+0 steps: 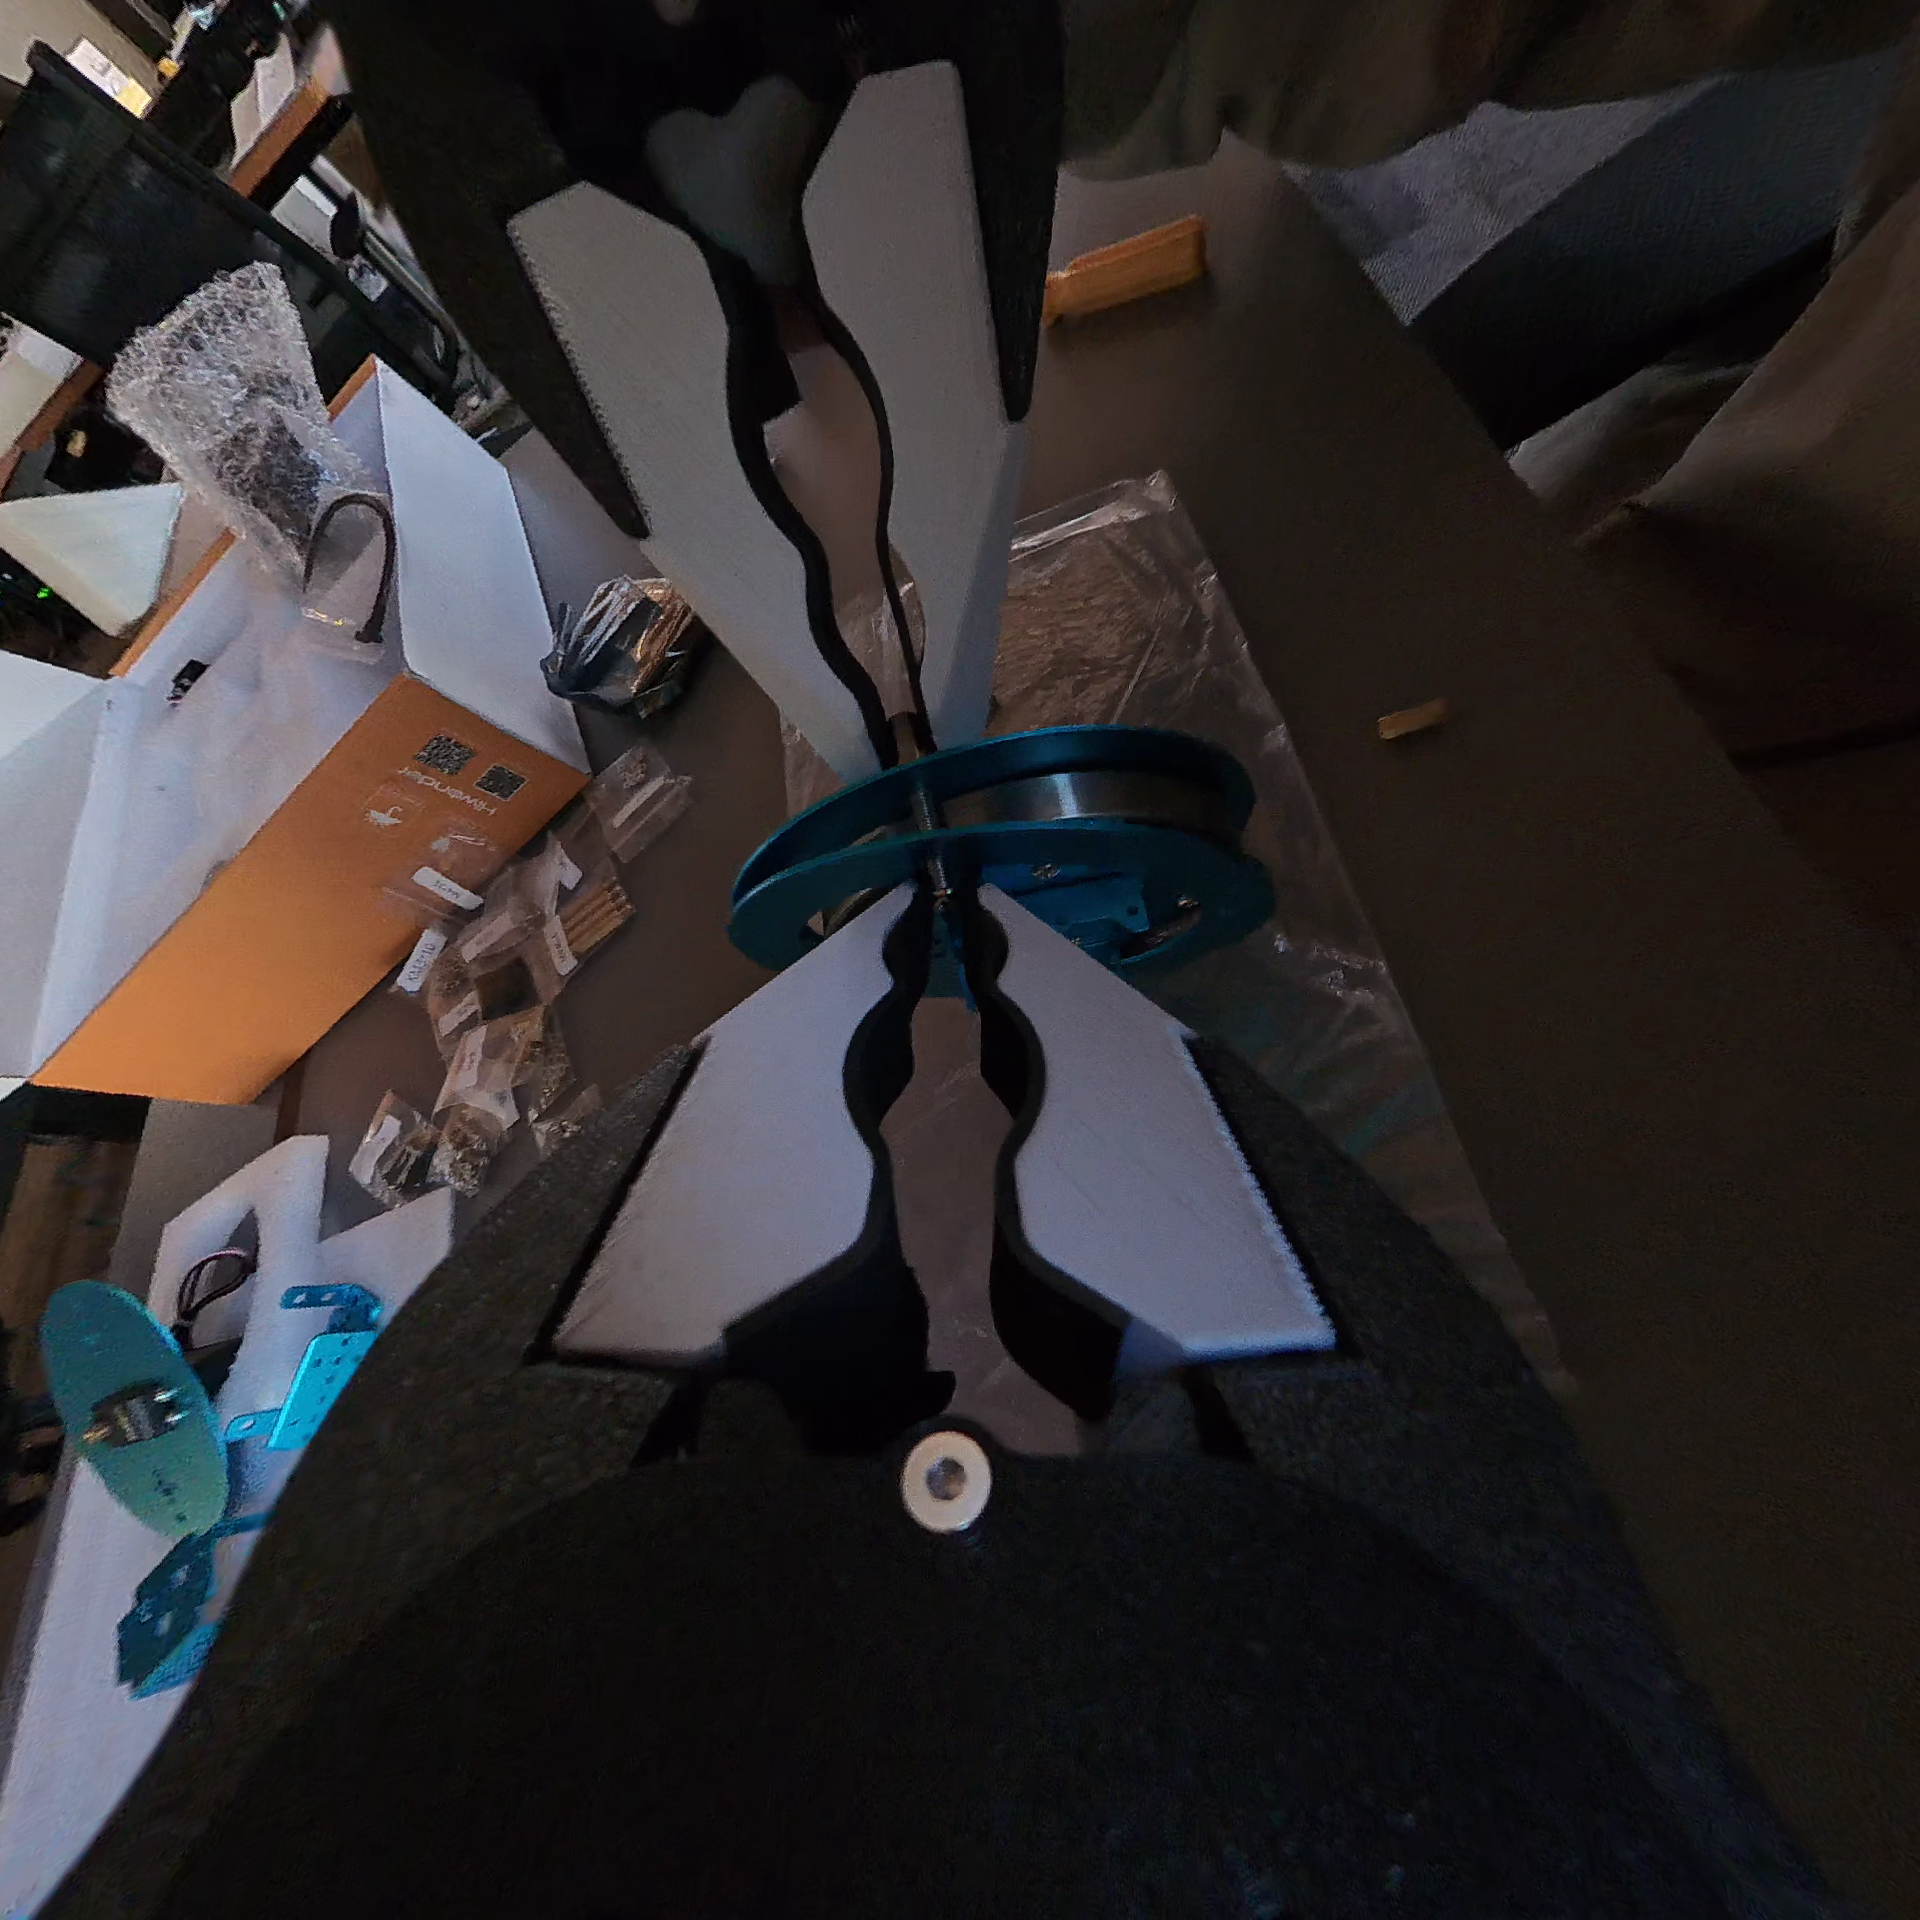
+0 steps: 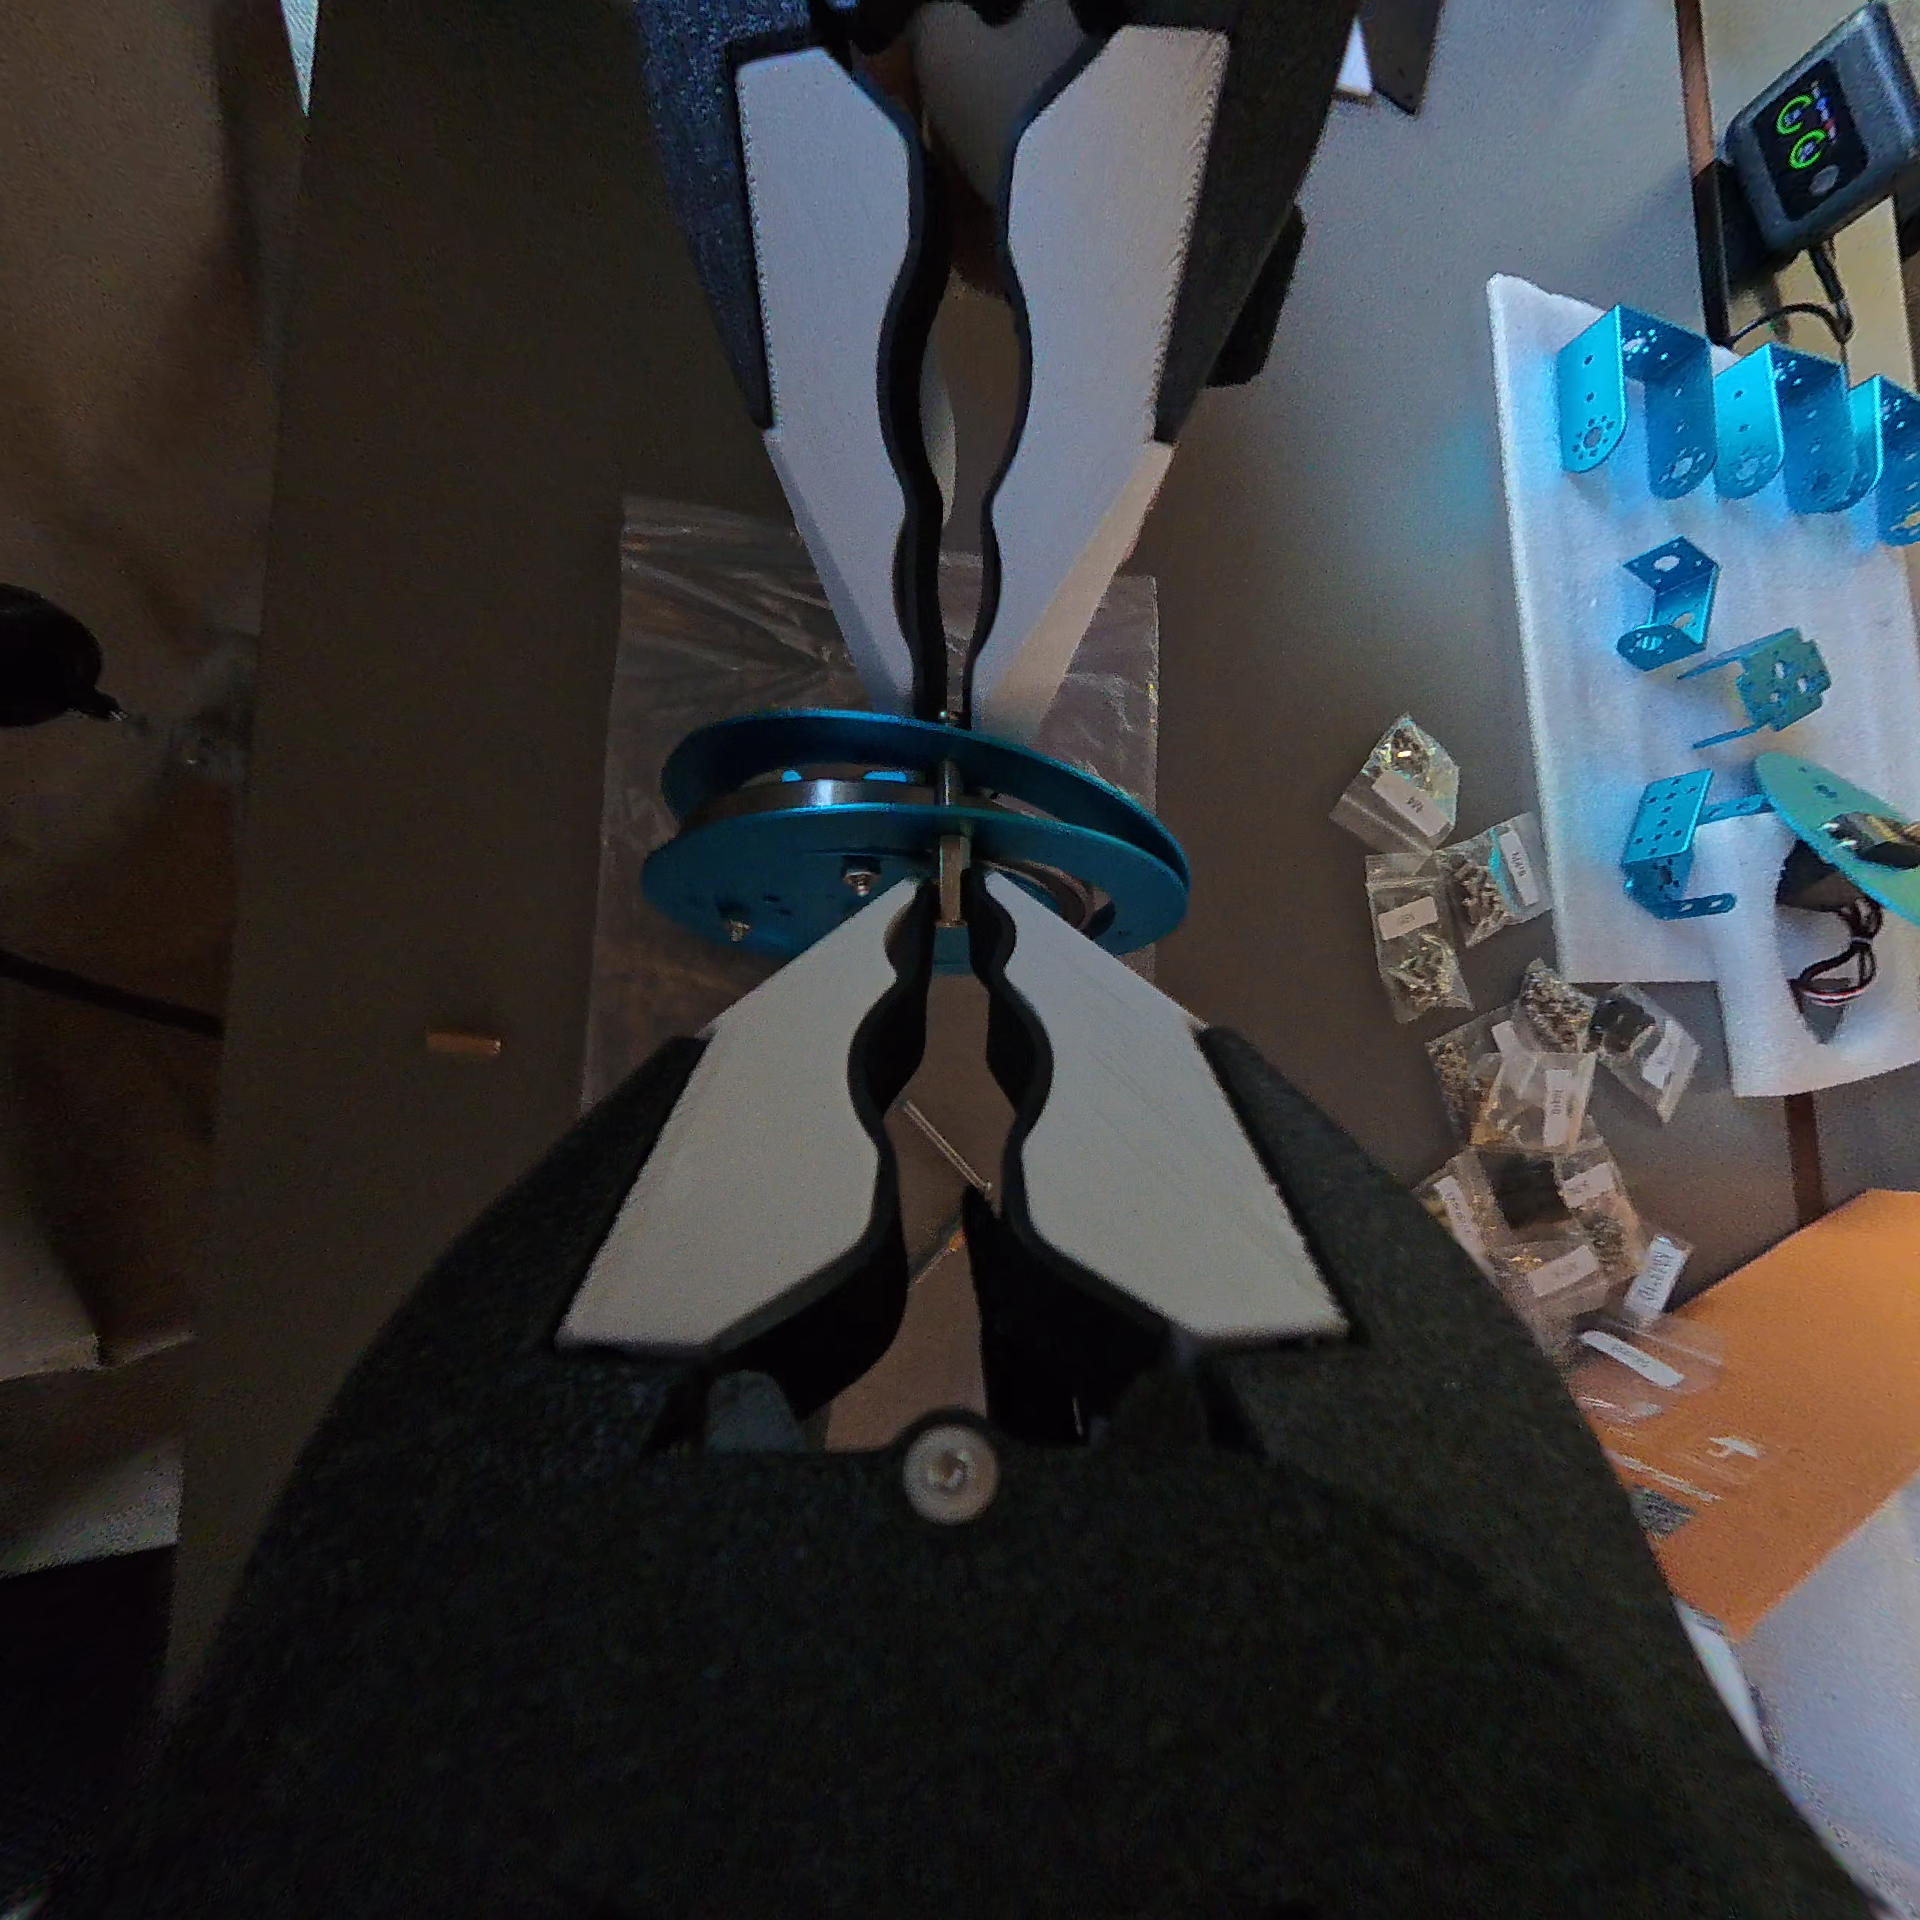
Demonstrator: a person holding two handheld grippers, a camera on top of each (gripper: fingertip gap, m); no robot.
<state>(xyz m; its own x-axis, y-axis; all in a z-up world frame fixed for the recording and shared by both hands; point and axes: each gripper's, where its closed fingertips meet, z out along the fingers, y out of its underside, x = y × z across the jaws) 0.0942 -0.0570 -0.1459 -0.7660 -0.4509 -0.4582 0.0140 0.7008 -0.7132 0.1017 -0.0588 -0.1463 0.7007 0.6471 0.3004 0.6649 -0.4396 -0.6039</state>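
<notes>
A blue round assembly (image 1: 1195,873) of two discs around a steel ring (image 1: 1101,800) hangs between my two grippers, above a clear plastic bag (image 1: 1195,644). A threaded screw (image 1: 927,831) runs through its rim. My left gripper (image 1: 945,904) is shut on the near end of that screw at the disc edge. My right gripper (image 1: 914,732) comes in from the opposite side. In the right wrist view my right gripper (image 2: 951,896) is shut on a brass standoff (image 2: 951,871) at the rim of the assembly (image 2: 790,862). The left gripper (image 2: 943,712) pinches the far end.
An orange and white box (image 1: 312,883) lies at the left, with several small bags of hardware (image 1: 499,997) beside it. Blue brackets (image 2: 1662,416) lie on white foam (image 2: 1558,831). A loose brass standoff (image 2: 462,1042) lies on the dark table. A device with a lit screen (image 2: 1813,135) sits far right. The tips of both grippers are at nearly the same place.
</notes>
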